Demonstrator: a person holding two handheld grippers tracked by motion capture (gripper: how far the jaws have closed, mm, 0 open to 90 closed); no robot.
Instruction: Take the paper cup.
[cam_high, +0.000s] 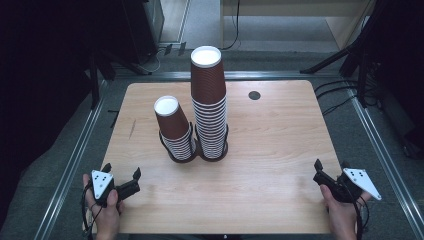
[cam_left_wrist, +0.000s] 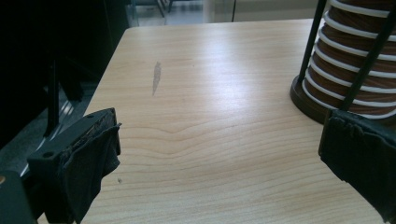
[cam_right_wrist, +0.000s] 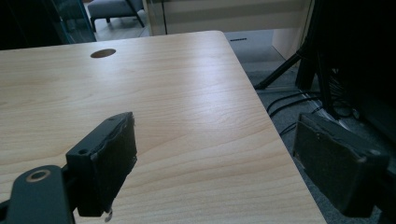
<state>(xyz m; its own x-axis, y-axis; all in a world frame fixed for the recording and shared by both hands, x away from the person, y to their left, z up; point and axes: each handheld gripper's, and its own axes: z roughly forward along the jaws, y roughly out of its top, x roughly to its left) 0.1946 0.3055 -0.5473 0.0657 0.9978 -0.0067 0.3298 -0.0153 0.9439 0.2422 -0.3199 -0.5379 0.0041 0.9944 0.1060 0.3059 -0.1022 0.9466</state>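
Two stacks of brown paper cups (cam_high: 207, 107), white-rimmed, no readable print, mid-bench (cam_high: 280, 150) in a dark holder (cam_high: 200, 152). Left gripper (cam_high: 121, 175) spread wide, empty; right gripper (cam_high: 330, 169) likewise spread, empty.

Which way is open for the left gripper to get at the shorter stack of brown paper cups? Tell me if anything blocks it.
Probably yes, straight ahead. The left gripper, jaws open and empty, sits at the table's near left edge, and only bare table lies between it and the shorter stack of brown paper cups. The taller stack stands beside it, on the far side.
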